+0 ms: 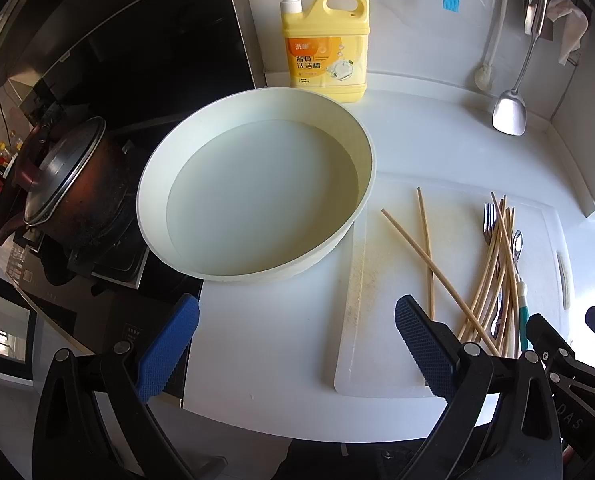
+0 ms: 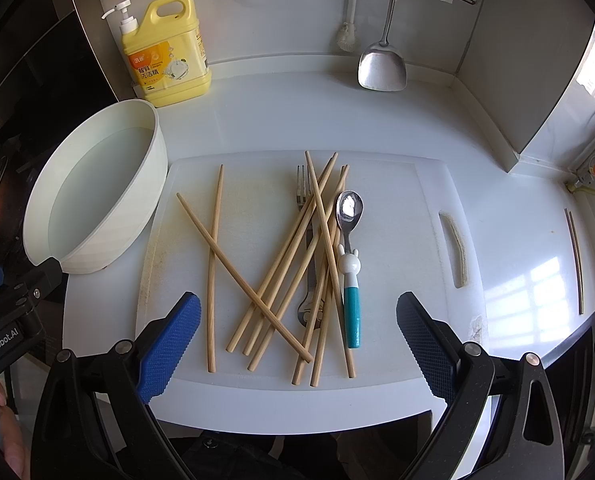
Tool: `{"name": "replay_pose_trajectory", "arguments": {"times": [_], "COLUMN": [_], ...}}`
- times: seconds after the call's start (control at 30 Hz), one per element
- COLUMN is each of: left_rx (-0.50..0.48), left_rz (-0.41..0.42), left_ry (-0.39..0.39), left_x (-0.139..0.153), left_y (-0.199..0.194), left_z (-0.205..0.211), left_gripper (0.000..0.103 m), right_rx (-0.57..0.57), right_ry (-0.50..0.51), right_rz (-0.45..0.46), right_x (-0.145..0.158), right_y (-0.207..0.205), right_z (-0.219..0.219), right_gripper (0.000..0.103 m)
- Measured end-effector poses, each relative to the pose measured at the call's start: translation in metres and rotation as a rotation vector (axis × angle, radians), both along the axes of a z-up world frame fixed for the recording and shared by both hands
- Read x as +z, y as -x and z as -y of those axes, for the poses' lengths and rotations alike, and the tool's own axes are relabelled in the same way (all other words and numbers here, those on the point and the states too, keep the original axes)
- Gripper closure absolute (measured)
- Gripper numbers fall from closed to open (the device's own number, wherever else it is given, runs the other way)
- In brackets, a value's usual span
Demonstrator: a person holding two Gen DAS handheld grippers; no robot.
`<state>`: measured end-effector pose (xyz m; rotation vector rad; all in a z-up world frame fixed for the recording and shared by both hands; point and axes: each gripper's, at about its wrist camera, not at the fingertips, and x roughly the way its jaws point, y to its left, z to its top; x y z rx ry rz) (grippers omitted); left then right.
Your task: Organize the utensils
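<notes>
Several wooden chopsticks [image 2: 293, 256] lie crossed in a loose pile on a white cutting board [image 2: 397, 184]. A metal fork [image 2: 304, 192] and a spoon with a teal handle [image 2: 352, 312] lie among them. My right gripper [image 2: 297, 344] hovers open over the board's near edge, nothing between its blue pads. A round white basin [image 1: 257, 188] holding water stands left of the board. In front of the basin my left gripper [image 1: 297, 348] stands open and empty. The chopstick pile [image 1: 493, 268] shows at the right in the left wrist view.
A yellow detergent jug [image 2: 165, 52] stands at the back wall. A steel spatula [image 2: 382, 64] and a brush hang above the counter. A dark lidded pot [image 1: 65, 184] sits on the stove at left. Two more chopsticks [image 2: 575, 260] lie at the counter's right edge.
</notes>
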<state>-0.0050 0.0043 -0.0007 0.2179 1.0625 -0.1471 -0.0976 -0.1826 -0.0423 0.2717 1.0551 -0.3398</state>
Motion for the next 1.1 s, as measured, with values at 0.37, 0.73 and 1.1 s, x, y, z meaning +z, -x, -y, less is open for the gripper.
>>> {"name": "replay_pose_trajectory", "arguments": {"times": [0.37,0.73,1.1], "left_rx": [0.002,0.003,0.003], "left_rz": [-0.001,-0.001,0.002], "left_ry": [0.000,0.001,0.000], "left_x": [0.0010,0.0009,0.0012], "left_y": [-0.0005,-0.0003,0.0020], "left_z": [0.0017,0.0014,0.0022], "left_gripper": [0.006,0.006,0.006], "right_rx": [-0.001,-0.002,-0.003], "right_ry": [-0.001,-0.002,-0.004], "right_rz": [-0.001,-0.002,-0.002], "right_x": [-0.0008,-0.0001,-0.0005], "right_y": [-0.0006,0.0006,0.0001], "right_z": [0.0008,0.0000,0.0002], "right_gripper": [0.009,0.009,0.009]}}
